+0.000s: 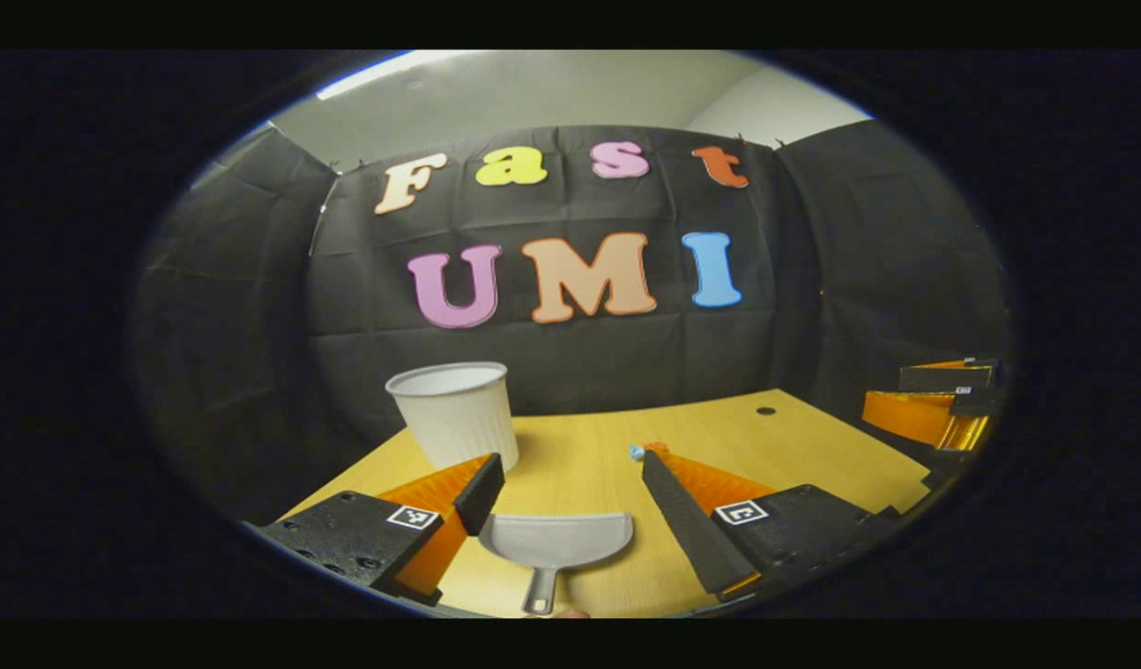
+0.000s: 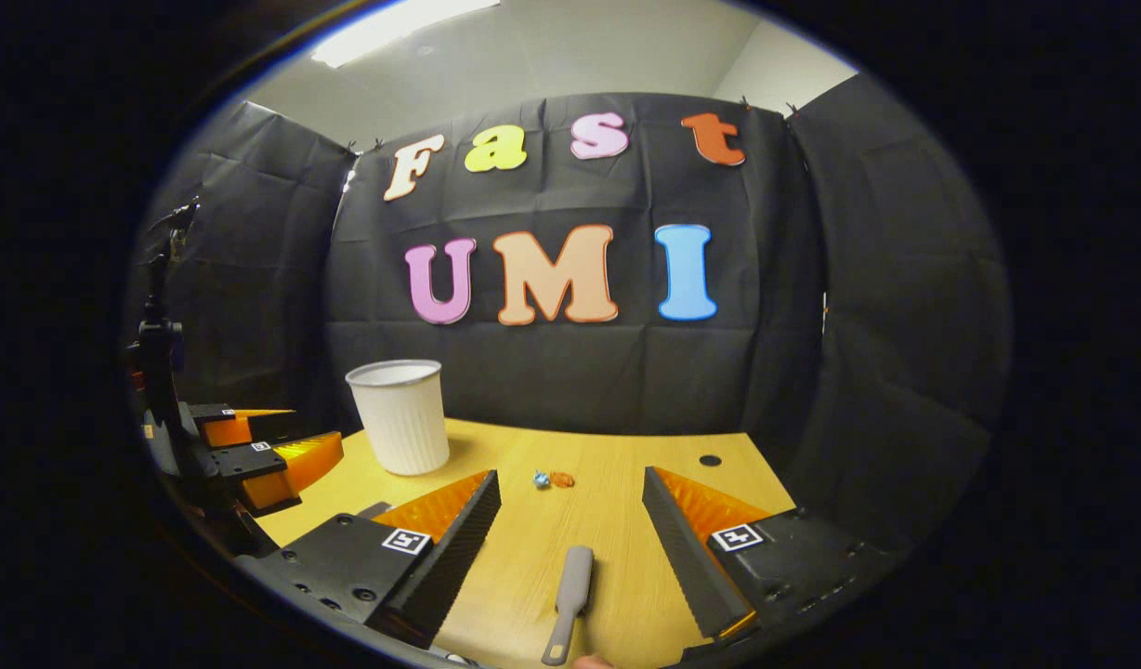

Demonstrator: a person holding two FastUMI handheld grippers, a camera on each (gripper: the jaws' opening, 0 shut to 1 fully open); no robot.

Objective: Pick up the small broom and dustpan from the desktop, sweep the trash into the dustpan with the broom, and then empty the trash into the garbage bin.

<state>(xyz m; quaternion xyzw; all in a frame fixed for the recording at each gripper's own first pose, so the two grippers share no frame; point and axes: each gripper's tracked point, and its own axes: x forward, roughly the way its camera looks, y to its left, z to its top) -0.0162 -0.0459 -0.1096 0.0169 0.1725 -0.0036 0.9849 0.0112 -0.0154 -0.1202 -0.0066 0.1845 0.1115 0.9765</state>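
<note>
- In the left gripper view our left gripper (image 1: 561, 506) hangs low over the near edge of the desk (image 1: 812, 455), its two fingers spread wide apart with nothing between them touching either one.
- Right below that gap lies the dustpan (image 1: 557, 544), flat on the desk, its handle toward the near edge and its wide mouth facing the far edge.
- In the right gripper view our right gripper (image 2: 570, 530) is likewise spread wide and holds nothing.
- The broom (image 2: 570, 599) lies on the desk between those fingers and apart from both, one end at the near edge, its length running away from us.
- Further in, around the middle of the desk, we see two small bits of trash (image 2: 552, 479) side by side, one bluish and one orange; they are too small for us to tell what they are.
- Toward the far left corner stands the bin (image 2: 401, 418), upright, its mouth open upward; its inside is hidden from us.
- Near the far right corner there is a small dark hole (image 2: 710, 460) in the desk top.
- The other gripper shows at the side of each view, off the desk's edge.
</note>
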